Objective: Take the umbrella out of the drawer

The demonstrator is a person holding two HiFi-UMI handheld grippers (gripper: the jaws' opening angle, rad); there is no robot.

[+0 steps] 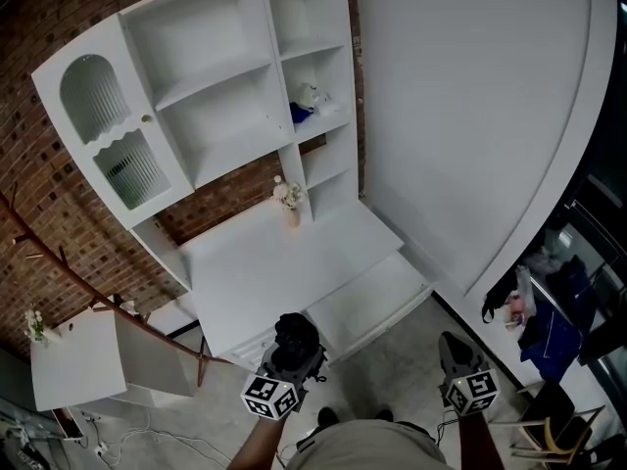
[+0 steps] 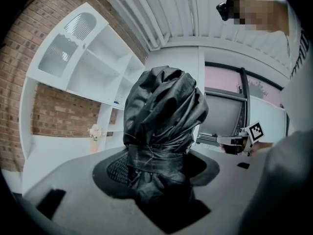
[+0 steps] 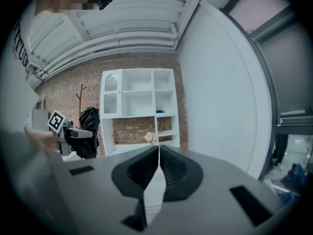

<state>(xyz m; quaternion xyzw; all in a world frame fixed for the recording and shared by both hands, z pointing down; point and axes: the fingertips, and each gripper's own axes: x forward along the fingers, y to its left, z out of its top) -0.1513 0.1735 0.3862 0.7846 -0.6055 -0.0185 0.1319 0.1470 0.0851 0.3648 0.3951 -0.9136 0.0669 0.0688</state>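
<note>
The left tool (image 2: 156,173) has its jaws standing wide and clamped on the black folded umbrella (image 2: 164,111), whose bunched fabric, cinched by a strap, rises upright out of the grip and fills the middle of the left gripper view. In the head view the umbrella (image 1: 296,337) is out of the open drawer (image 1: 364,311), held in the air just in front of the white table (image 1: 284,262) and left of the drawer's pulled-out front. The right tool (image 3: 158,151) is empty, its jaws brought together so that the tips meet; it hangs well to the right of the umbrella, over the grey floor (image 1: 392,370). A small vase of flowers (image 1: 289,200) stands at the back of the table, under the white shelf unit (image 1: 235,96) against the brick wall (image 1: 54,199).
</note>
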